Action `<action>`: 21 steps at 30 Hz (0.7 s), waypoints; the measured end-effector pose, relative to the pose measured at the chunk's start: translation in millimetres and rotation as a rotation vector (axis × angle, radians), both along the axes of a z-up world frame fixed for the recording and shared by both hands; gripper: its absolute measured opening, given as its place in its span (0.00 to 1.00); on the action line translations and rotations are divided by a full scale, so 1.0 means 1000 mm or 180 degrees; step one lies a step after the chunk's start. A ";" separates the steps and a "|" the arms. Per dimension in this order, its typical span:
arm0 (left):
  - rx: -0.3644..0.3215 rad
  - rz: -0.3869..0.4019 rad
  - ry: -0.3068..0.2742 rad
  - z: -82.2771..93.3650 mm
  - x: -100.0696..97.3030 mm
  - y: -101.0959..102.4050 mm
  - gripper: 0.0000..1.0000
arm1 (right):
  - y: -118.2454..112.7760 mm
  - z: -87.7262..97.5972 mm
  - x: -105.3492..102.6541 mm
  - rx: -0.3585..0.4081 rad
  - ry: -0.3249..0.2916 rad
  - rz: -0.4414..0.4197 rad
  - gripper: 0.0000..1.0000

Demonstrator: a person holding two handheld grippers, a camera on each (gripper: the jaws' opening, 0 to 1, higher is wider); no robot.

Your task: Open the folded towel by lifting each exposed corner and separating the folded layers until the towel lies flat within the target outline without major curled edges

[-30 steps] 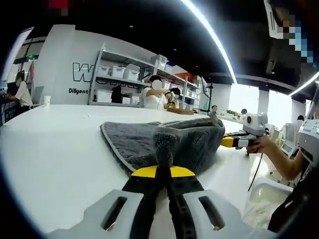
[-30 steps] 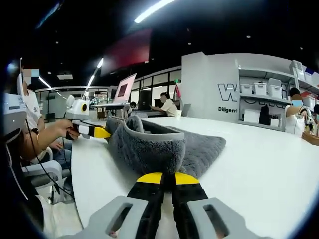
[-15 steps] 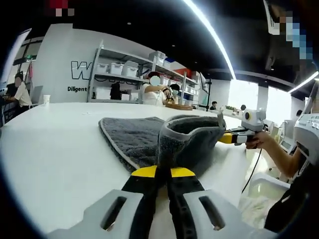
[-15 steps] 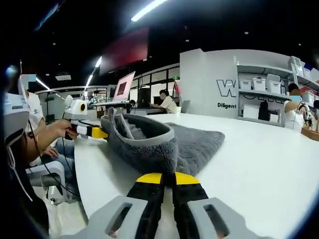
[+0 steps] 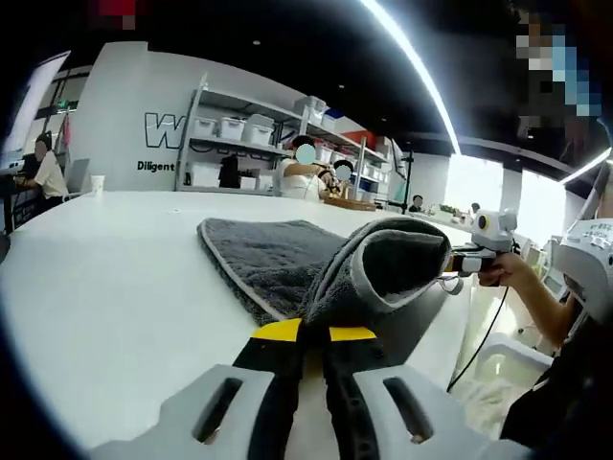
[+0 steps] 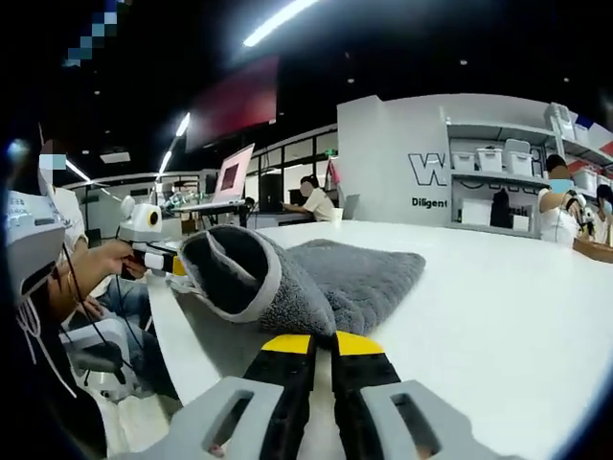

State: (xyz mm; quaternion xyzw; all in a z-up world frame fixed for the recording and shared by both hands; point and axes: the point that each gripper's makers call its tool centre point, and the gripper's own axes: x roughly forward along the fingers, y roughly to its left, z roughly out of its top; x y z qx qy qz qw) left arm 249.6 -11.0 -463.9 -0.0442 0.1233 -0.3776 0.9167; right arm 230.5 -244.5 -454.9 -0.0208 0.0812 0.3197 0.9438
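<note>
Two grippers clamped on grey towel: left gripper (image 5: 305, 331) and right gripper (image 6: 311, 337) each pinch a near corner | held low, likely to peel top layer back | towel (image 5: 278, 254) on white table (image 5: 105, 278), near edge raised in a hollow roll running between grippers, remainder flat, stretching away.

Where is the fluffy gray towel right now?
The towel lies on the white table, with its near edge lifted between both grippers' jaws.

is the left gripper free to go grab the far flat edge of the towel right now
Probably not: the left gripper is shut on a lifted fold of the towel. The white table leaves the way open, but it would have to let go first.
</note>
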 end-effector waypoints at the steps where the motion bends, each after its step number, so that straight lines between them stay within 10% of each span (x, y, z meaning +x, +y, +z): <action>1: 0.0000 0.0002 -0.0001 0.000 -0.001 0.000 0.06 | 0.000 0.000 0.000 -0.0010 -0.0004 0.0004 0.00; 21: -0.0055 0.0402 -0.0018 0.005 -0.012 0.040 0.00 | -0.023 -0.010 -0.015 -0.0077 0.0119 -0.0229 0.00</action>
